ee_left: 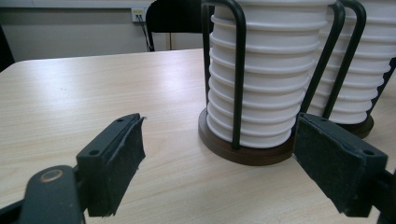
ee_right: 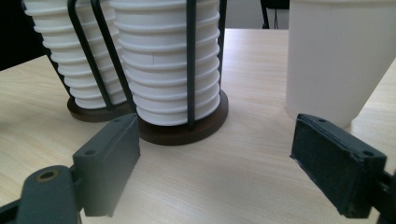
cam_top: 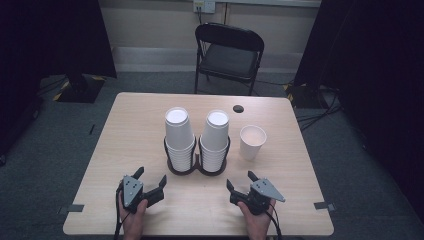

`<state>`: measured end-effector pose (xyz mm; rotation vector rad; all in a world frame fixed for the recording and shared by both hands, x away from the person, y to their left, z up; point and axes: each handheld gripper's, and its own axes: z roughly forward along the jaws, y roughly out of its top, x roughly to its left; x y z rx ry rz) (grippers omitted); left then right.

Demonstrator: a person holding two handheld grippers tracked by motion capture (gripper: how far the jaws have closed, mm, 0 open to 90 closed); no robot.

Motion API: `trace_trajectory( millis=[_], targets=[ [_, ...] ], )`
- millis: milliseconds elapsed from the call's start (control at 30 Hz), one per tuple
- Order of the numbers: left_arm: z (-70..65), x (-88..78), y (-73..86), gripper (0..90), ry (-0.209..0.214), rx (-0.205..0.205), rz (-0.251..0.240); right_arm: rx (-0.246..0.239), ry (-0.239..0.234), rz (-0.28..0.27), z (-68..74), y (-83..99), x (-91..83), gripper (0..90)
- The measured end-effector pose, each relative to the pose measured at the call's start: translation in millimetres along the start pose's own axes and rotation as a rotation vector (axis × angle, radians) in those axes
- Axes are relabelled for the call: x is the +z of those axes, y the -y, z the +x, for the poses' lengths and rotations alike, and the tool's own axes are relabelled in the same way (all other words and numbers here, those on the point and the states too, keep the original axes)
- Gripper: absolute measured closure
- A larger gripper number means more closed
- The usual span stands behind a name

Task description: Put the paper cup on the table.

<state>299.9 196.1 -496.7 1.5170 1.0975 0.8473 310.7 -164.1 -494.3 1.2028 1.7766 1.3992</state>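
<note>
Both hands' grippers, left gripper (cam_top: 150,179) and right gripper (cam_top: 241,181), gape released; cup stacks (cam_top: 197,135) just ahead; perhaps-empty single cup (cam_top: 252,141) beside.

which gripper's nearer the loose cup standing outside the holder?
Right. The right gripper sits just in front of the single cup; the left gripper is across the table, beyond both stacks in the cup holder.
</note>
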Motion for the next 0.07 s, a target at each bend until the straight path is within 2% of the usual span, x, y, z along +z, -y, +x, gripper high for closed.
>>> trace_trajectory(
  millis=[67],
  targets=[
    [0.8,-0.1,0.1,16.2,0.006,-0.008,-0.001,0.006,0.012,0.019,-1.2,-0.8,1.5,14.0]
  ],
)
